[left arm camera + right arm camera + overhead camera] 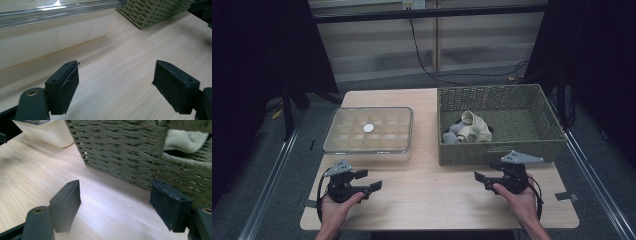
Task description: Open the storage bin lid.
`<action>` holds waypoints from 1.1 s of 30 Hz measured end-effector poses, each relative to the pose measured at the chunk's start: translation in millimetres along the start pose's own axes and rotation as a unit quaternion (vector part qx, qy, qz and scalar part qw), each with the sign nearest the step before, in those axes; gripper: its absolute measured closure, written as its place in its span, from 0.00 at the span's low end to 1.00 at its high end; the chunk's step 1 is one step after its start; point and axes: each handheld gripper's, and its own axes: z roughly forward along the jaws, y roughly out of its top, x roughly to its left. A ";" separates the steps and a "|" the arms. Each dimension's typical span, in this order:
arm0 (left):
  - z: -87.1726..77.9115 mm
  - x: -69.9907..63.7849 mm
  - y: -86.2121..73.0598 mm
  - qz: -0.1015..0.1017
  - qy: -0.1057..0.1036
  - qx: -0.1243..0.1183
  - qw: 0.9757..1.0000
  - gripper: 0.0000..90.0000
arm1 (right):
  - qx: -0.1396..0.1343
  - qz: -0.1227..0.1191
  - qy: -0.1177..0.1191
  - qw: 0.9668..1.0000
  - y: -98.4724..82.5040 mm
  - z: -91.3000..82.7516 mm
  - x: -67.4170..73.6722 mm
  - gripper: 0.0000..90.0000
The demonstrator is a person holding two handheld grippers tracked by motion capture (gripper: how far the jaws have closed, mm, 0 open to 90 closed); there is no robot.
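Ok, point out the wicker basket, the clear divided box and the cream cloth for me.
wicker basket point(499, 152), high view, on its front wall.
clear divided box point(367, 150), high view, on its near rim.
cream cloth point(476, 127), high view, on the middle of the bundle.

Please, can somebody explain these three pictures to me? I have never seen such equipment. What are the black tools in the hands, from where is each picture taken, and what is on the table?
A person sits at a wooden table and holds a hand tool in each hand. Each tool is a gripper with two black jaws.

The high view looks down from above: left gripper, right gripper.

The other two pictures come from small cameras on the grippers, looking along their jaws. Both grippers are open and hold nothing; bare table shows between the jaws.

On the table stand a clear compartment box with one small round white thing inside, and a woven basket holding bundled cloth items, perhaps socks.
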 end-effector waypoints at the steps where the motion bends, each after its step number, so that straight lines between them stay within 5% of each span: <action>1: -1.7 0.5 0.7 -0.004 -0.001 -0.002 1.000 0.23 | -0.001 -0.001 0.002 1.000 1.3 1.0 1.4 0.27; 33: -50.3 36.8 11.5 -0.019 0.053 -0.016 0.998 0.26 | 0.003 -0.044 0.088 0.995 66.9 41.4 61.4 0.37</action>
